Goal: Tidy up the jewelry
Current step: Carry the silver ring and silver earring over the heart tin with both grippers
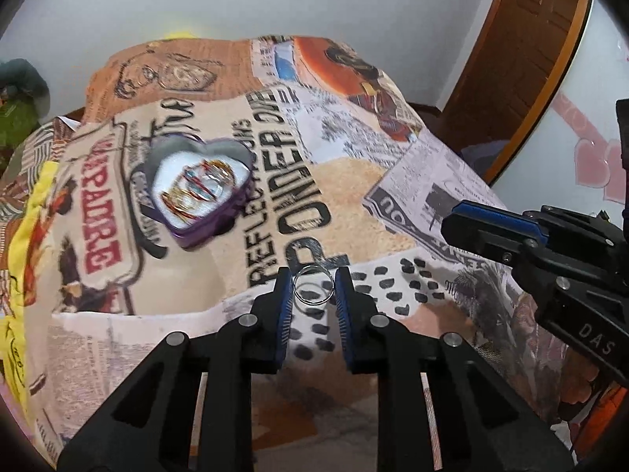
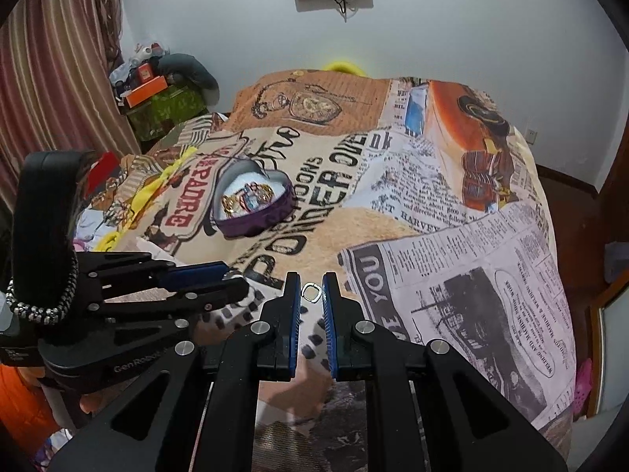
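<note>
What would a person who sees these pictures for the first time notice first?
First, each claw grips a small silver ring: the left claw a round ring, the right claw a smaller, squarish ring. Behind them, to the left, an open purple heart-shaped box of colourful jewelry sits on the newspaper-print blanket.

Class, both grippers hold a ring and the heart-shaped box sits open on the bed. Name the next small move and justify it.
Probably carry the left gripper forward and left toward the heart-shaped box. Its jaws already pinch a silver ring, the box is open with bangles inside, and it lies on that side. The right gripper, holding a smaller ring, can follow.
</note>
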`<state>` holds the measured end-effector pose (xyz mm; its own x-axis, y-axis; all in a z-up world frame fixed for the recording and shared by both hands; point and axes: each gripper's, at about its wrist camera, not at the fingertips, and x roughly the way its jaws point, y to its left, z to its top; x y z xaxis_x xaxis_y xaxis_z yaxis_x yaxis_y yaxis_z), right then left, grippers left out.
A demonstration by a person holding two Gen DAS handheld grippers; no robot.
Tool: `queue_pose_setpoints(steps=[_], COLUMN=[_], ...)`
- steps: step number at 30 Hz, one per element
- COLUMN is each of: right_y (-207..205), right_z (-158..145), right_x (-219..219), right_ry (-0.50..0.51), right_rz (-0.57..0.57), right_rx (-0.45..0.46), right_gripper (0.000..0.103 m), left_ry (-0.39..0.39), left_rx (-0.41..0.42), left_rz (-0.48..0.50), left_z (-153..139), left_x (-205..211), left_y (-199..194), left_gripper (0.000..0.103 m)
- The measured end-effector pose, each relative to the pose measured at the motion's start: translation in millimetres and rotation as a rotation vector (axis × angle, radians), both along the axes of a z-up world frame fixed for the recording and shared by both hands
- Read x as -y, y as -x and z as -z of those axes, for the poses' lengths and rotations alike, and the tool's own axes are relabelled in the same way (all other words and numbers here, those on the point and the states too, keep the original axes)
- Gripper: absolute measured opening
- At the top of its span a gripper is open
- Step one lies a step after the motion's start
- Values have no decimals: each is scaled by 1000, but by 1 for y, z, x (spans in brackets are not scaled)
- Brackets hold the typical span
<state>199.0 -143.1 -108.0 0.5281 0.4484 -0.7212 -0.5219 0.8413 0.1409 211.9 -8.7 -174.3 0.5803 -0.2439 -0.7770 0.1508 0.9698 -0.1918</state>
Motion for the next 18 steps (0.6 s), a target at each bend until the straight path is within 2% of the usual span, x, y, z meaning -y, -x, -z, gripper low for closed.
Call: queue_pose_setpoints(steps=[10,18], right_y=[2,-5], right_z=[-25,-40], right_x=[-21,-37], right_ry=[-16,-48], right_rz=[-9,-15], right_rx=[56,90], right_gripper=[10,10], left_ry=[-11,-27], left_rx=[91,138], left_rz=[-56,-89], left_z=[-37,-52], left_x=[-32,-54], left_y=[8,6], left_gripper=[21,21])
